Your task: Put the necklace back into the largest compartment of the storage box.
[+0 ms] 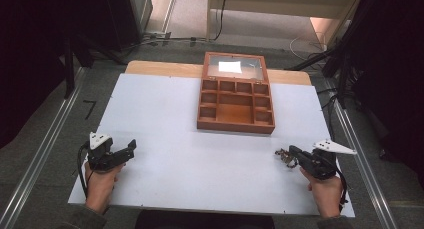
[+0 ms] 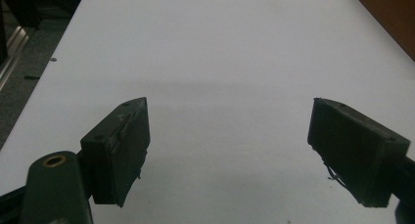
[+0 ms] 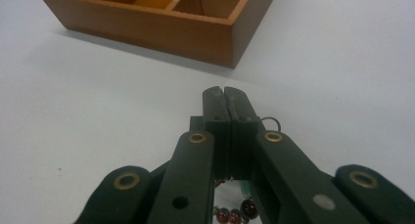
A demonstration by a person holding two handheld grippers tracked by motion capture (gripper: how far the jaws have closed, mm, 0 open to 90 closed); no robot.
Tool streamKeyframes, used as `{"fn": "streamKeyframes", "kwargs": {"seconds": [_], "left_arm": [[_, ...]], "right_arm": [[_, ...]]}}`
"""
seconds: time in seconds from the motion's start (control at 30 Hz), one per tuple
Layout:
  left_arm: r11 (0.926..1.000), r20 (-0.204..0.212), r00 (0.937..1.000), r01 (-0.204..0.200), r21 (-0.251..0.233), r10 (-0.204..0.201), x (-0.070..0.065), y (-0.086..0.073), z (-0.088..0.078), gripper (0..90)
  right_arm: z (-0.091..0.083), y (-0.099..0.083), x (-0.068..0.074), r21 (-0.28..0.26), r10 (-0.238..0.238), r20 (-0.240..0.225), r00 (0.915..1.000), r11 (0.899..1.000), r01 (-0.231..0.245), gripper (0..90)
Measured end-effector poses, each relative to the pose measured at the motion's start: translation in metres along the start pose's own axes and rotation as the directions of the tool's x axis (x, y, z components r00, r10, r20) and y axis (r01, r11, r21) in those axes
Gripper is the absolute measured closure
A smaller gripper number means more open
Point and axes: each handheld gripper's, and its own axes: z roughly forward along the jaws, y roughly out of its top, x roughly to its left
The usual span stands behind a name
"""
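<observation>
A wooden box (image 1: 235, 126) with several compartments sits at the back middle of the white table, its glass lid (image 1: 234, 67) standing open behind it. At the front right, my right gripper (image 1: 291, 152) lies low over the table, shut on a small piece of beaded jewellery (image 1: 283, 157). In the right gripper view the jaws of the right gripper (image 3: 225, 94) are pressed together. A metal ring (image 3: 270, 121) pokes out beside them and dark red beads (image 3: 236, 214) hang below. The box's corner (image 3: 147, 35) lies ahead. My left gripper (image 1: 132, 147) rests at the front left, open, with bare table between its fingers (image 2: 122, 150).
The white tabletop (image 1: 190, 164) spreads wide between the two grippers and in front of the box. Metal rails (image 1: 45, 144) run along both sides of the table on the grey floor. Cables and dark stands (image 1: 345, 64) crowd the back right.
</observation>
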Motion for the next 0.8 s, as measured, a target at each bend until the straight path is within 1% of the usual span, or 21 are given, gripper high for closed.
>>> {"fn": "streamKeyframes", "kwargs": {"seconds": [0.4, 0.8], "left_arm": [[1.0000, 0.002, 1.0000, 0.000, -0.002, 0.000, -0.001, 0.000, 0.000, 15.9], [1.0000, 0.003, 1.0000, 0.001, -0.004, -0.001, -0.001, 0.001, 0.001, 15.9]], "right_arm": [[0.001, 0.011, 0.011, -0.012, -0.021, -0.024, 0.9995, 1.000, 0.020, 86.5], [0.001, 0.019, 0.017, -0.021, -0.034, -0.025, 0.9991, 0.999, 0.034, 86.5]]}}
